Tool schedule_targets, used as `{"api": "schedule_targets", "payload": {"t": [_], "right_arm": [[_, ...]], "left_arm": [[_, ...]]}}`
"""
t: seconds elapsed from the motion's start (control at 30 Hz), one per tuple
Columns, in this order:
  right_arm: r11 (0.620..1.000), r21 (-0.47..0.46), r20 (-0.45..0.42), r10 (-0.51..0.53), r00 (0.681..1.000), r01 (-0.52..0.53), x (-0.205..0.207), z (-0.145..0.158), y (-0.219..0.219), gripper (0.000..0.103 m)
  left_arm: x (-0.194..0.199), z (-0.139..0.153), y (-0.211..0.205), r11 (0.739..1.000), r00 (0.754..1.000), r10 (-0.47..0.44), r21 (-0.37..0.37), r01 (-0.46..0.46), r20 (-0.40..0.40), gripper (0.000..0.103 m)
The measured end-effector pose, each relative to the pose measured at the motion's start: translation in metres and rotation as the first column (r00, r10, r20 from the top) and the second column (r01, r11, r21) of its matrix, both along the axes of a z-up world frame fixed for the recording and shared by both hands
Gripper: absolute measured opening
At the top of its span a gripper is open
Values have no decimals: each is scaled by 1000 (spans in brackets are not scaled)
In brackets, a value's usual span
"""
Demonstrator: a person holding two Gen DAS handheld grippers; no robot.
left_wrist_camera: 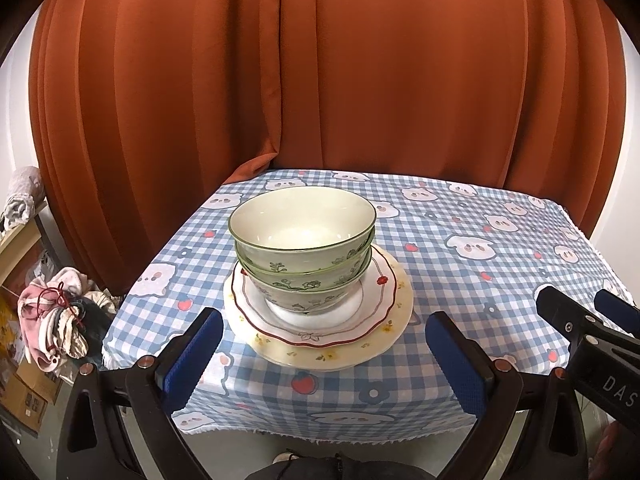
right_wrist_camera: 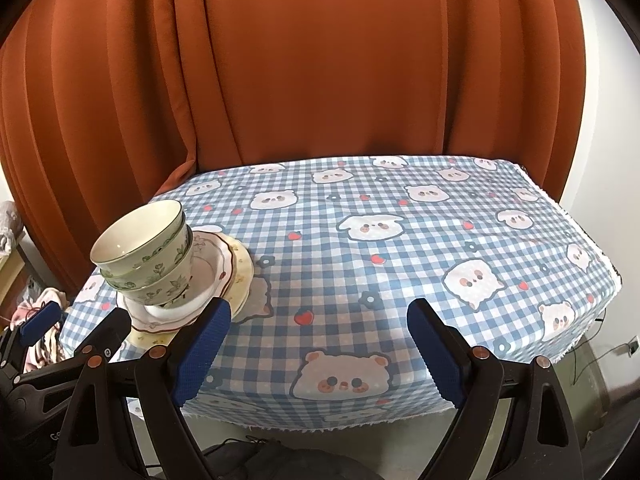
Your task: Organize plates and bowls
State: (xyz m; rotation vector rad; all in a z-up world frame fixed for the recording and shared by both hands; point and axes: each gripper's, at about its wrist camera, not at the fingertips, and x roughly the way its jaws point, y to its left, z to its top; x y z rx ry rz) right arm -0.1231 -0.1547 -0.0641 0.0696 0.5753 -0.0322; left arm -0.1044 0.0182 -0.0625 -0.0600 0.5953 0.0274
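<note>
Three nested cream bowls with green floral print stand on a white red-rimmed plate. That plate lies on a larger pale yellow plate. The stack sits on the left part of the checked table. My left gripper is open just in front of the stack, touching nothing. My right gripper is open over bare cloth to the right of the stack, nothing between its blue pads. In the left wrist view the right gripper shows at the right edge.
A blue checked tablecloth with bear prints covers the table. An orange curtain hangs right behind it. Clothes and boxes lie on the floor to the left.
</note>
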Motion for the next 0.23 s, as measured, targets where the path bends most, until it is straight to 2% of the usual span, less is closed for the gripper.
{"api": "schedule_targets", "payload": {"t": [0.23], "right_arm": [[1000,6,0,-10,1000,10,0,-2,-5,92]], "left_arm": [[3,0,-5,1000,1000,-6,7,6,-1,102]]}}
